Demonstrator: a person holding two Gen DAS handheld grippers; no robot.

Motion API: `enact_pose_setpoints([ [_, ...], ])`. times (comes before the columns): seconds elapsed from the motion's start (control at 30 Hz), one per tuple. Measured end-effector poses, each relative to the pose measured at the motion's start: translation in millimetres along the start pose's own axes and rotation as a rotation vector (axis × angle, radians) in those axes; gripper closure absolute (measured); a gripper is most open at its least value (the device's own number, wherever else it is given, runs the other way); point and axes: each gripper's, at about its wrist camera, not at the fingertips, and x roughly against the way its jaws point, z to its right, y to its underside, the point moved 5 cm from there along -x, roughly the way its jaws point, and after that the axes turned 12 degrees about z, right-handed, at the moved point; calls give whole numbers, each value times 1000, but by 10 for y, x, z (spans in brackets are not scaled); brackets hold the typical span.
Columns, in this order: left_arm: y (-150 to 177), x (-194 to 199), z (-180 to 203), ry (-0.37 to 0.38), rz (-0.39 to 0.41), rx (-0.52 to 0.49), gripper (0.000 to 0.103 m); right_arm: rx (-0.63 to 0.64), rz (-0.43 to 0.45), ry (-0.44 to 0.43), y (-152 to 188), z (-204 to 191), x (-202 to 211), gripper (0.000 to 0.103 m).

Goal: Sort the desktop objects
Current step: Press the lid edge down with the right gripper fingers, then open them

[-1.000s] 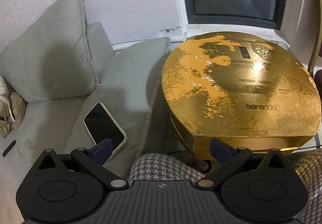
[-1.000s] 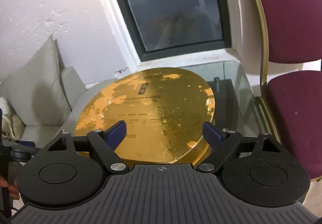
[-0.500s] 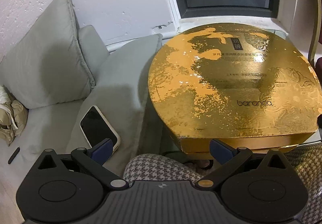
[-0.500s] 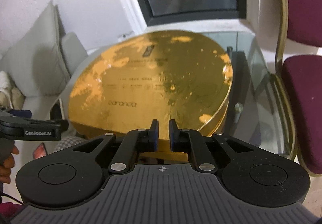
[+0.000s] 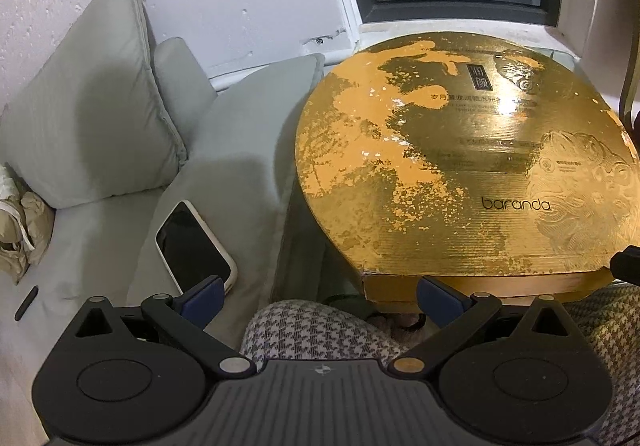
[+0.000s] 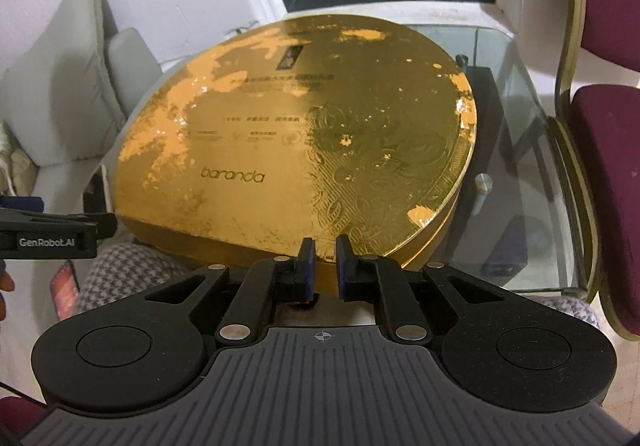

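Jaws just closed over the round gold foil box (image 6: 296,133)

My right gripper (image 6: 323,266) has pinched nearly together, empty; my left gripper (image 5: 320,296) stays spread wide.

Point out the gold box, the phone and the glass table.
gold box (image 6: 304,125): right wrist view, middle of its lid.
phone (image 5: 192,248): left wrist view, centre of its dark screen.
glass table (image 6: 516,101): right wrist view, bare glass right of the box.
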Motion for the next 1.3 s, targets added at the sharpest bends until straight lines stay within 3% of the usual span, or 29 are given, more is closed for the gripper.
enact_pose_setpoints([
  [0.33, 1, -12, 21, -4, -13, -11, 1, -14, -25, -6, -32, 7, -28, 91],
  [0.43, 12, -15, 37, 1, -21, -15, 1, -35, -34, -13, -50, -24, 4, 80],
  [0.57, -6, -54, -42, -20, -26, 21, 1, -11, -12, -20, -78, -88, 96, 80],
  [0.77, -56, -243, -283, -49, -23, 168, 1, -32, -10, -13, -80, -80, 159, 80],
  [0.9, -14, -407, -307, -71, -49, 171, 1, -32, -12, -2, -84, -105, 188, 80],
  [1.1, -40, -476, -322, -39, -46, 160, 0, -13, -7, 6, -150, -151, 251, 79],
  [1.17, -54, -475, -315, -43, -52, 137, 0, -4, -3, 7, -179, -175, 297, 77],
  [1.23, -46, -446, -284, -52, -44, 98, 0, 4, 3, 8, -208, -199, 357, 64],
  [1.3, -33, -421, -268, -56, -42, 79, 0, 10, 6, 11, -231, -221, 408, 59],
])
